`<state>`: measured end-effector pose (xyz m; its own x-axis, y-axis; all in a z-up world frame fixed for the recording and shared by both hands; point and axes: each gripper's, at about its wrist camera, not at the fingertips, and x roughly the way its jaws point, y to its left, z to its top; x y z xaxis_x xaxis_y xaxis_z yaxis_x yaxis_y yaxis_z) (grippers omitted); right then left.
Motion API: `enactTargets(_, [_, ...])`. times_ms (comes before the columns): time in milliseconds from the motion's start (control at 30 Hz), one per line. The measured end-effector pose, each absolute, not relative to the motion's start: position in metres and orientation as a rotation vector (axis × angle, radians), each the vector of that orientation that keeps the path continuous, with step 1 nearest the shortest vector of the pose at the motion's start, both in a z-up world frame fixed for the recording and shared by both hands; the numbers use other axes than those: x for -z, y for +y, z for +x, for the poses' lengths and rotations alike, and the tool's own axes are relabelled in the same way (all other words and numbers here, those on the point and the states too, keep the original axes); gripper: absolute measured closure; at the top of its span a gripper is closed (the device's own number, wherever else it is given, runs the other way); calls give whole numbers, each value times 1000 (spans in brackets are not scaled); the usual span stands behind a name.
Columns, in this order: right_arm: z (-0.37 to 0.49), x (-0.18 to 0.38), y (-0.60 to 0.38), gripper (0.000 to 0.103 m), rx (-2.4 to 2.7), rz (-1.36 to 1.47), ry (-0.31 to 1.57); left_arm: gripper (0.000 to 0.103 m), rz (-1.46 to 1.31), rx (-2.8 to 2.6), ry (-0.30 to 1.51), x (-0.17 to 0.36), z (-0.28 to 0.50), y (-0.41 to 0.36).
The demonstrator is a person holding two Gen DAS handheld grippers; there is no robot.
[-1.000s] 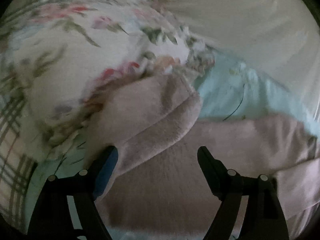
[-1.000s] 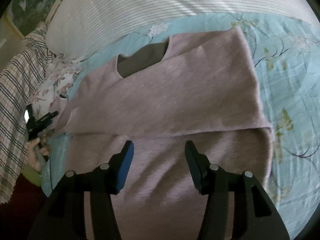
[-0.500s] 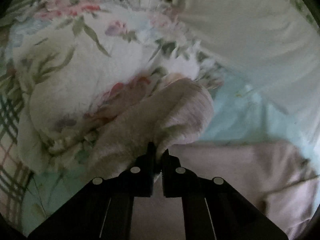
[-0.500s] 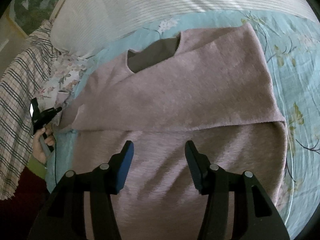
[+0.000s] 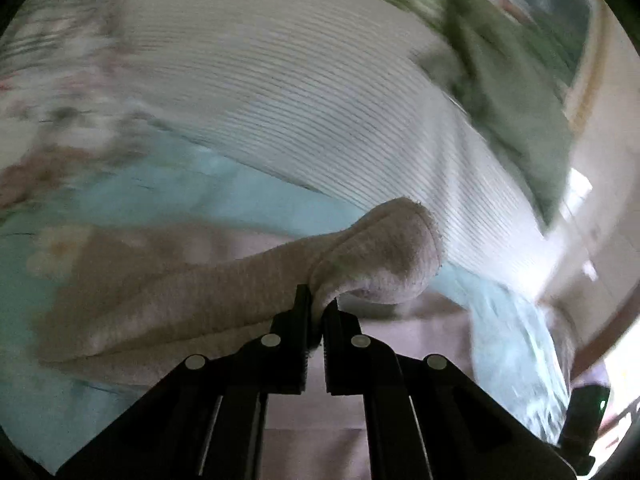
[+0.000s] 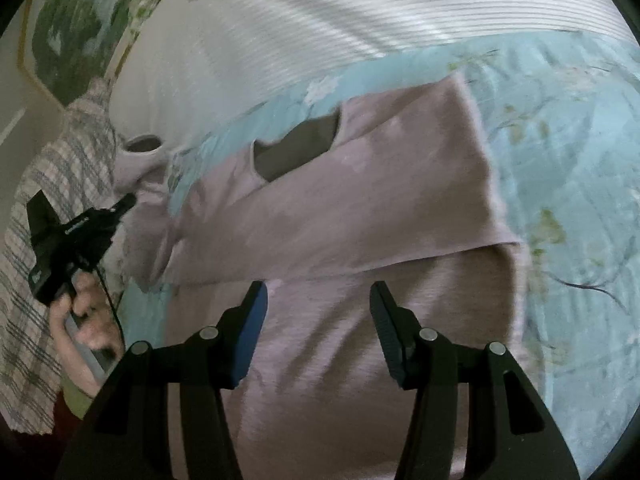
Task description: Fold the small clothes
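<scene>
Currently, left gripper (image 5: 318, 312): jaws pinched together on the sleeve (image 5: 376, 256) near its cuff, which bulges past the fingertips; held there, it seems, so the sleeve can be carried across the sweater (image 6: 340, 216) as a fold. Sleeve: raised off the sweater, trailing back toward its shoulder. Right gripper (image 6: 316, 304): fingers spread wide, holding nothing, hovering over the sweater's lower half, probably ready to steady or smooth it. Sweater: mauve knit, spread flat, neckline at the far side, one sleeve already lying across the body. Blue floral sheet (image 6: 560, 160): beneath the sweater. Striped pillow (image 6: 360, 12): beyond the sweater's neckline. Plaid cloth (image 6: 24, 280): left of the sweater.
</scene>
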<state>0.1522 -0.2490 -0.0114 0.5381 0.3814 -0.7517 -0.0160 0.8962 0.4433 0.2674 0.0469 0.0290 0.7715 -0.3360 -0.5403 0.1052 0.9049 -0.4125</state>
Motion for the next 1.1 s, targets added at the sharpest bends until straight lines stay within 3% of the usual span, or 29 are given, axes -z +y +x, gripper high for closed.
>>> enactTargets(233, [138,10,-298,48,-159,478,953,99,-240,347,776,27,291,-89])
enactTargets(400, [140,9,-307,48,-154,479,945,94,-183,358,865,76,312,-122])
enactTargets(467, [144,9,-305,48,-159,478,943,83,-185,377,898,84,313,-123])
enactTargets(533, [151,8,-298,48,-173,468,940,53,-192,393,924,88,308,-114])
enactTargets(600, [161,10,-291,48,-191,456,950,38,-189,393,928,85,300,-107])
enactTargets(867, [224,30,-258,44,-258,408,1005,37,-158,193,835,61,226,2])
enactTargets(1100, [277,55,-229,44,-303,384,1064,37,-288,-145,888,80,227,119])
